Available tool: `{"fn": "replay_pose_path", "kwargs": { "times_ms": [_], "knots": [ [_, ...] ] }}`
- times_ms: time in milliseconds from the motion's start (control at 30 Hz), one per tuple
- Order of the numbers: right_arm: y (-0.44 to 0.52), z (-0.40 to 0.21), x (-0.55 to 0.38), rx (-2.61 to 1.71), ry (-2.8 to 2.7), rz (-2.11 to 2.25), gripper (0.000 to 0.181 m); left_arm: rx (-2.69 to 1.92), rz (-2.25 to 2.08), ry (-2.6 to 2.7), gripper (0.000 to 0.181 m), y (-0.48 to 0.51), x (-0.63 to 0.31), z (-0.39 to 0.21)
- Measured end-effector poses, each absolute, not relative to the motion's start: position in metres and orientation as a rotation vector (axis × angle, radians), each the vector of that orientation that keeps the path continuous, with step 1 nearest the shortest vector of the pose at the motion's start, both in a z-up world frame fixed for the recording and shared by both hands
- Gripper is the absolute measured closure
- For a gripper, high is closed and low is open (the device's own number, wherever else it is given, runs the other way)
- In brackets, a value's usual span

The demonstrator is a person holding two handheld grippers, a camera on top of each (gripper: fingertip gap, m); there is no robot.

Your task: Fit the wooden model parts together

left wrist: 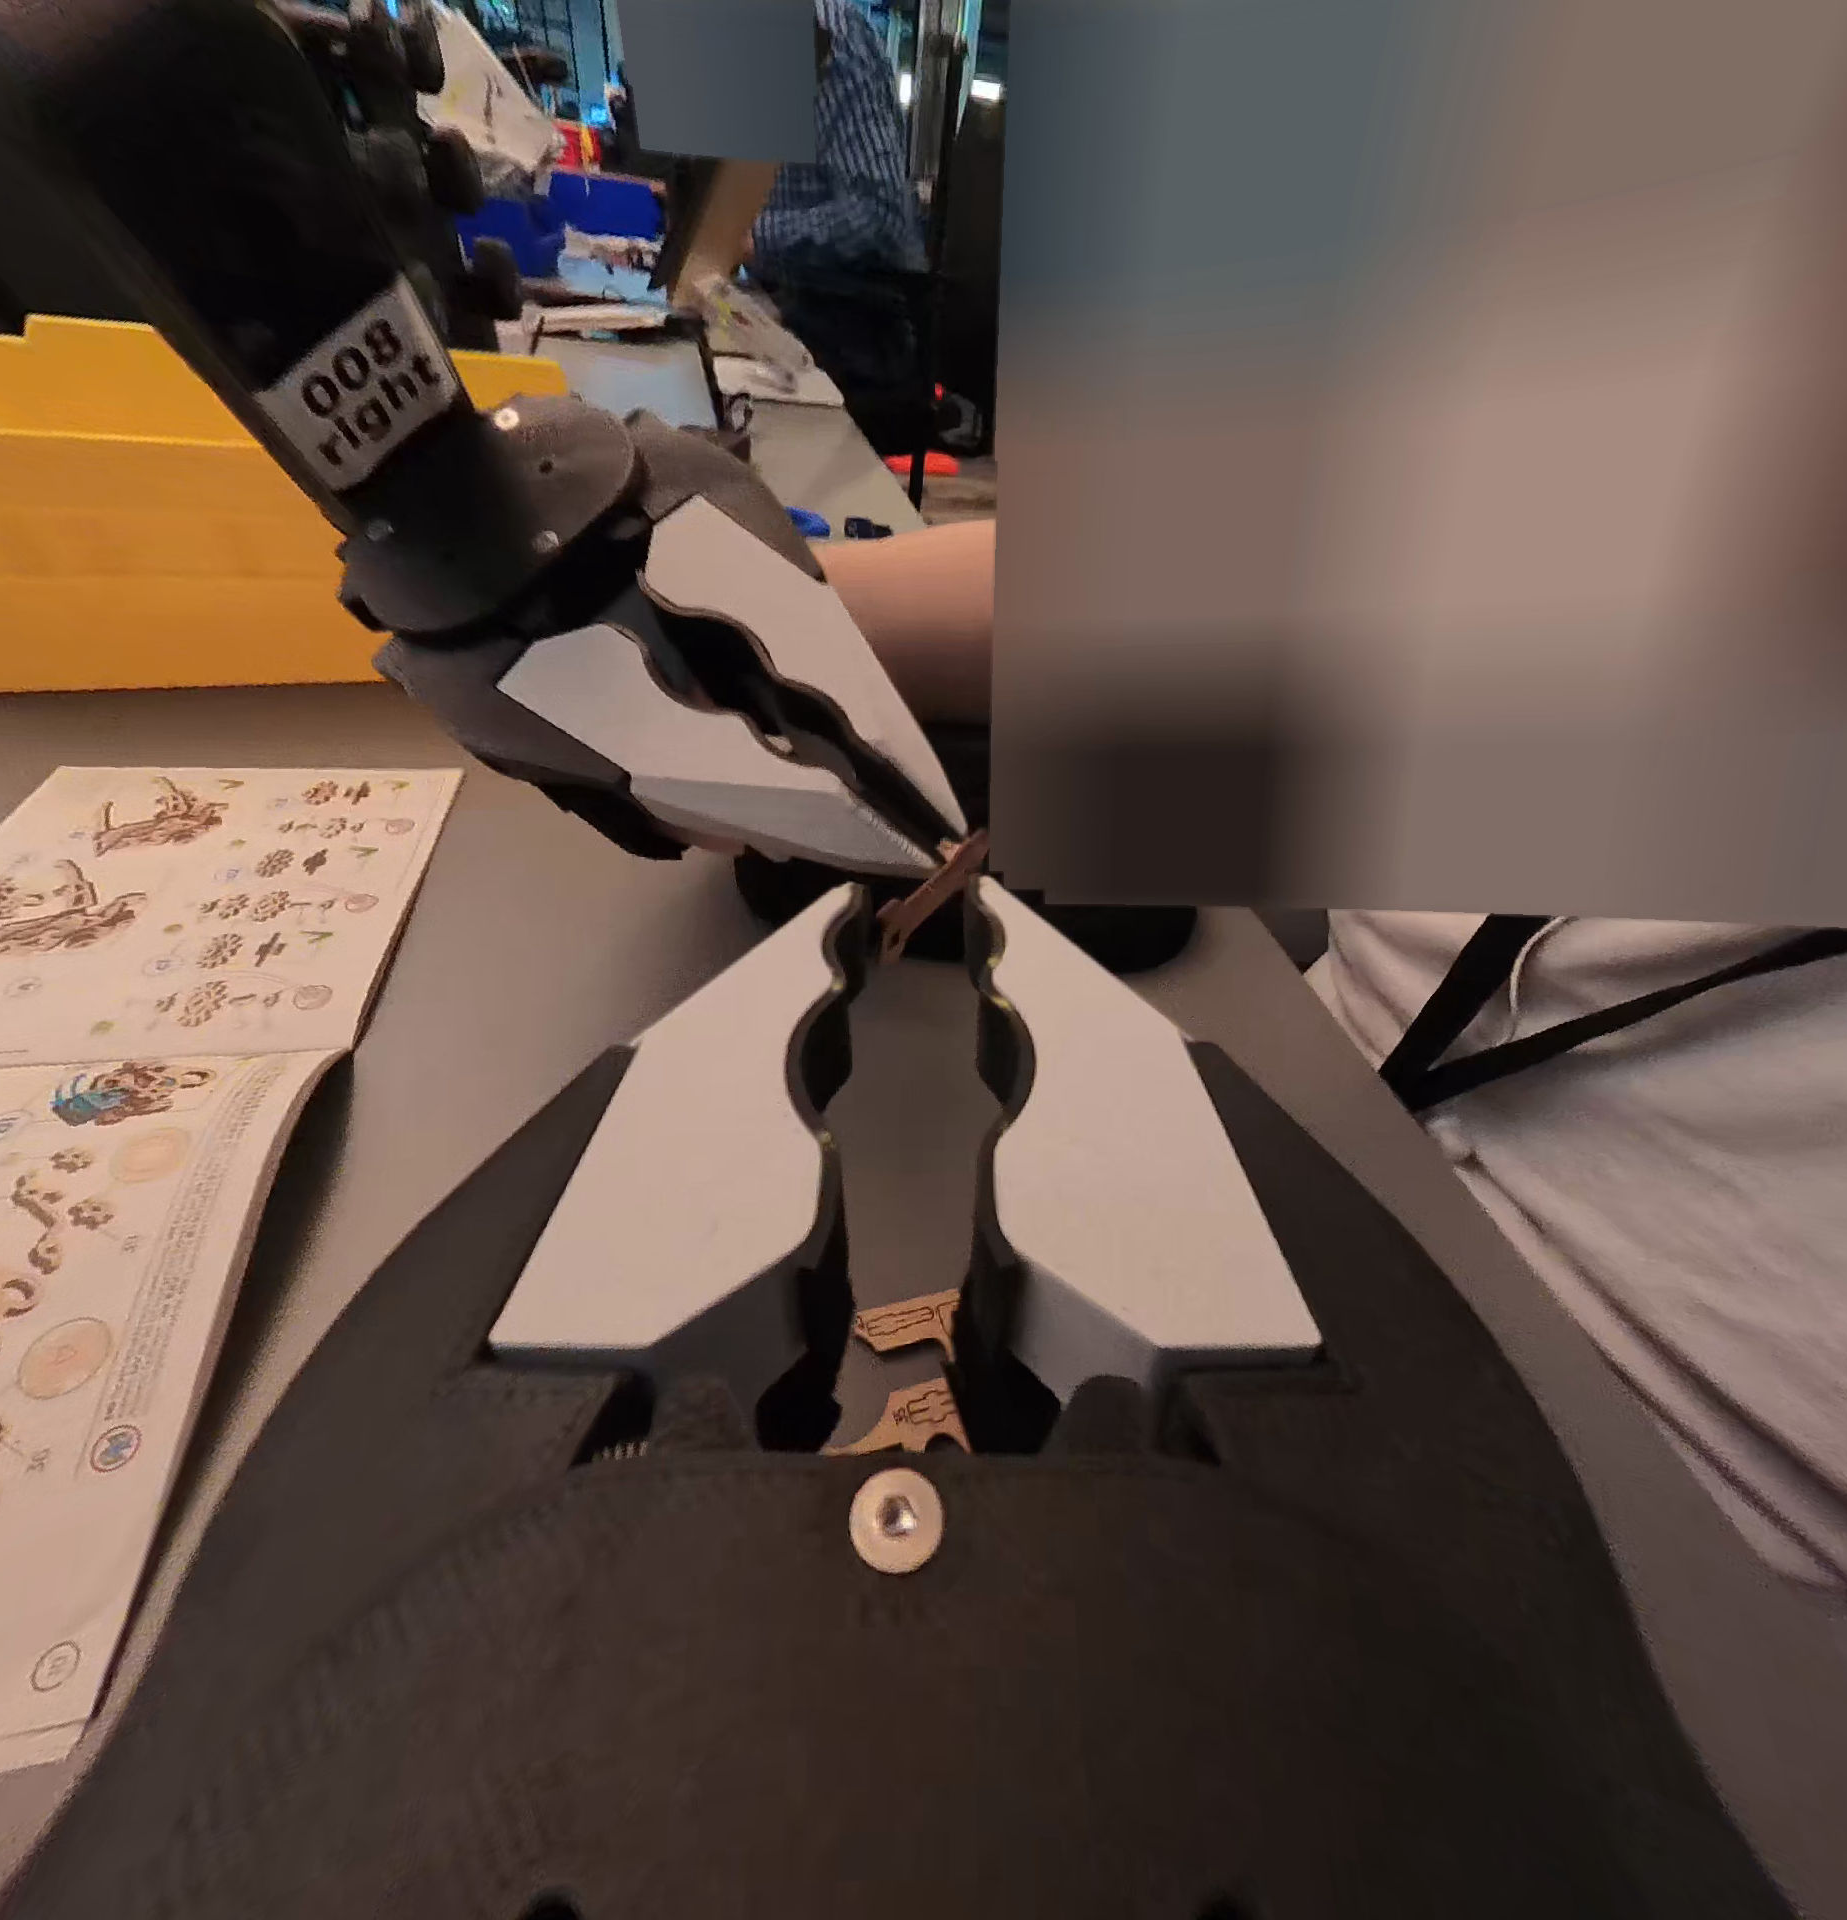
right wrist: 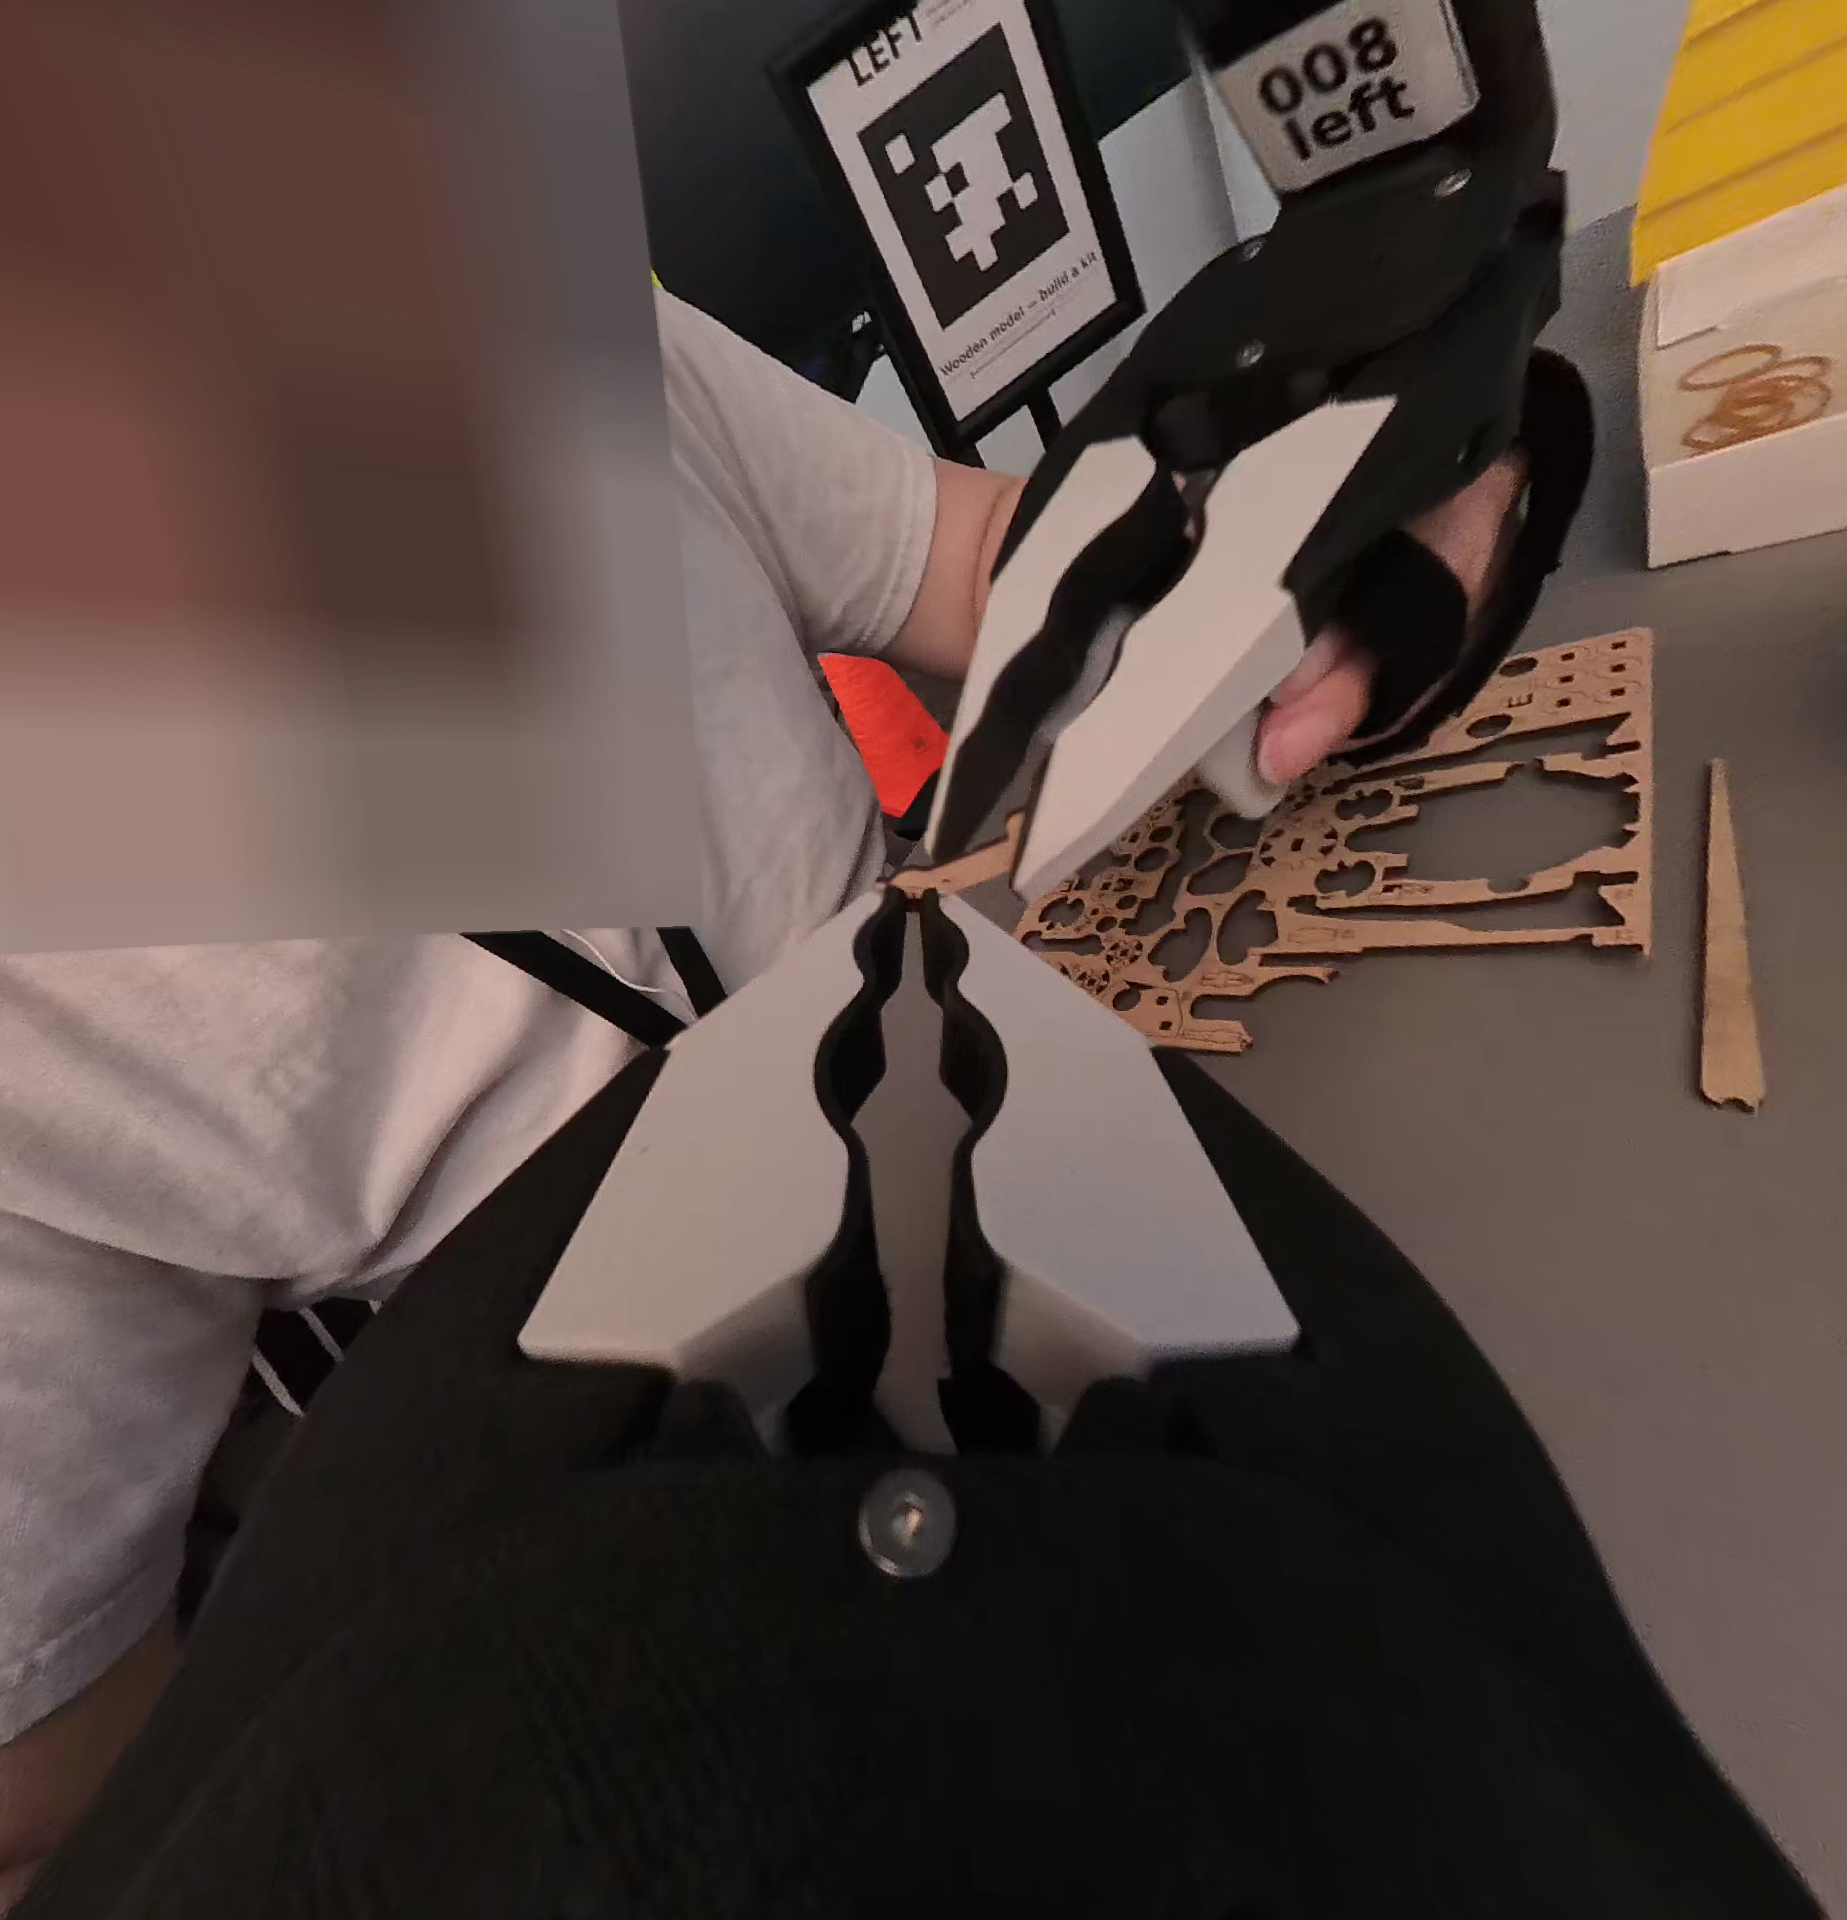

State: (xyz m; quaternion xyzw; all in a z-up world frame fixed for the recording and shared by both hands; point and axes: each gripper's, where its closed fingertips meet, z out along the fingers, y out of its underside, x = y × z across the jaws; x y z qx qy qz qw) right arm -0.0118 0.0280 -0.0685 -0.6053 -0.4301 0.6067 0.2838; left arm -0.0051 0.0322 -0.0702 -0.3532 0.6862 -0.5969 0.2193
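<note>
A small tan wooden part (left wrist: 921, 906) hangs in the air between both grippers, above the grey table (left wrist: 545, 935). My left gripper (left wrist: 921, 891) has its fingertips pinched on the part from either side. My right gripper (left wrist: 950, 844) comes in from the upper left and is shut on the part's upper end. In the right wrist view my right gripper (right wrist: 906, 902) nips the near end of the wooden part (right wrist: 950, 871), and the left gripper (right wrist: 981, 868) clamps it from the upper right. I cannot tell whether this is one part or two joined ones.
An open instruction sheet (left wrist: 171, 1039) lies left, with a yellow bin (left wrist: 119, 520) behind it. A punched-out wooden parts sheet (right wrist: 1418, 862) and a loose wooden strip (right wrist: 1729, 935) lie right, near a white box (right wrist: 1771, 416). A marker sign (right wrist: 971, 208) stands behind. A person's torso is close. Less than 4 cm separates the two grippers' tips.
</note>
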Motion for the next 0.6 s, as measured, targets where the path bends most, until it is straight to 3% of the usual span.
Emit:
{"fn": "replay_pose_path", "kwargs": {
  "times_ms": [133, 200, 300, 467, 600],
  "knots": [
    [0.031, -0.066, -0.008, -1.581, -1.127, 1.615, 0.179, -0.959, -1.636, 1.920, 0.177, 0.029, -0.006, -0.072],
    [0.053, -0.062, 0.001, -1.594, -1.002, 1.487, 0.154, -0.973, -1.656, 1.870, 0.181, 0.034, -0.004, -0.065],
    [0.056, -0.055, 0.015, -1.590, -0.963, 1.384, 0.160, -0.986, -1.564, 1.855, 0.181, 0.043, 0.000, -0.067],
    [0.059, -0.074, 0.013, -1.670, -1.120, 0.807, 0.147, -1.013, -1.366, 1.884, 0.181, 0.051, 0.007, -0.080],
    [0.055, -0.085, 0.009, -1.698, -1.110, 0.618, 0.159, -1.073, -1.319, 1.914, 0.181, 0.052, 0.011, -0.090]
  ]
}}
